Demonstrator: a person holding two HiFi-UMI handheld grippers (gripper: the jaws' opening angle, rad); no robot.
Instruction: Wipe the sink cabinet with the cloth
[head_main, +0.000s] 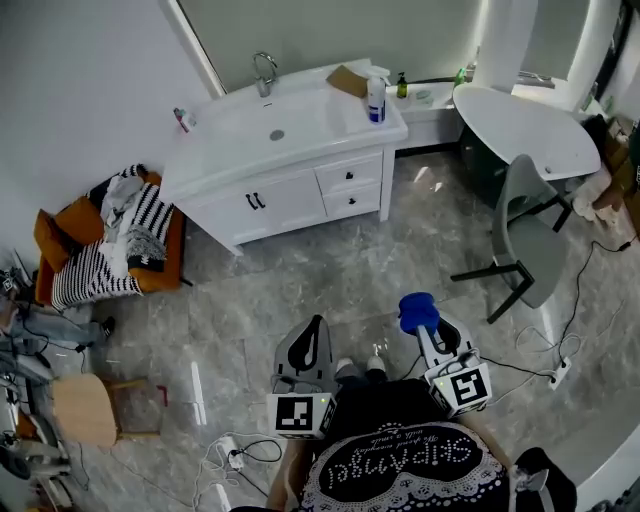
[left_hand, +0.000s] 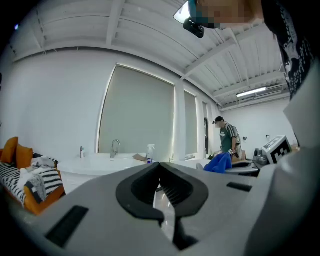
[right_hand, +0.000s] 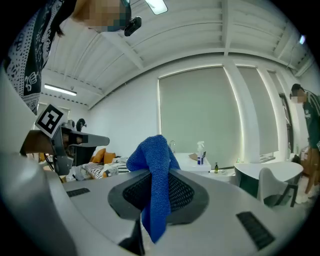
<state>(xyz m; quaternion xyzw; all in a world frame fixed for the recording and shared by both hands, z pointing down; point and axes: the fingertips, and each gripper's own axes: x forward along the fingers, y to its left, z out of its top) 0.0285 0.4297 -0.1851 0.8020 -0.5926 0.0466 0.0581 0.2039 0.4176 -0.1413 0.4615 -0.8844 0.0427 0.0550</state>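
The white sink cabinet (head_main: 290, 170) stands against the far wall, with a chrome faucet (head_main: 264, 72) and a spray bottle (head_main: 376, 100) on its top. It is well ahead of both grippers, across open floor. My right gripper (head_main: 420, 318) is shut on a blue cloth (head_main: 417, 310), which bunches above the jaws and hangs down between them (right_hand: 155, 170). My left gripper (head_main: 317, 325) is shut with nothing in it; its tips meet (left_hand: 160, 164). The cabinet shows small in the distance in the left gripper view (left_hand: 100, 167) and the right gripper view (right_hand: 192, 161).
An orange armchair (head_main: 60, 235) piled with striped clothes sits left of the cabinet. A white round table (head_main: 525, 120) and a grey chair (head_main: 530, 235) stand at the right. Cables (head_main: 560, 350) trail on the marble floor. A wooden stool (head_main: 85, 408) is near left. A person (left_hand: 227, 137) stands far right.
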